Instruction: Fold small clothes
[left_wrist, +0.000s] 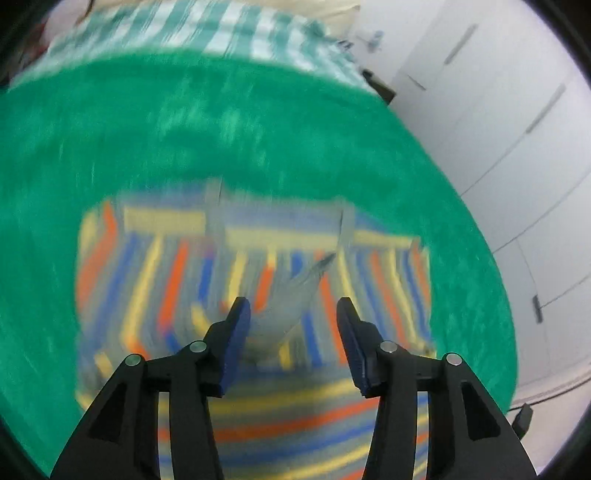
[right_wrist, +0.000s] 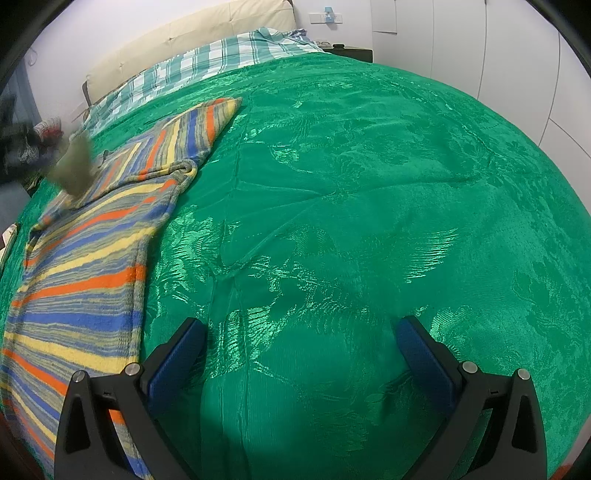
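A small grey-green garment (left_wrist: 273, 325), smeared by motion, lies on a striped orange, blue and yellow cloth (left_wrist: 166, 266). My left gripper (left_wrist: 292, 302) hovers above it, open, the garment showing in the gap between the blue pads without touching them. In the right wrist view the same garment (right_wrist: 74, 170) is a blur over the far part of the striped cloth (right_wrist: 92, 251) at the left. My right gripper (right_wrist: 299, 323) stands wide open over bare green bedspread (right_wrist: 369, 184), holding nothing, to the right of the striped cloth.
The green bedspread (left_wrist: 258, 129) covers a bed. At its head lie a teal checked sheet (right_wrist: 221, 55) and a cream headboard (right_wrist: 184, 29). White wardrobe doors (left_wrist: 498, 110) run along the right side. A dark blurred shape (right_wrist: 14, 144) sits at the left edge.
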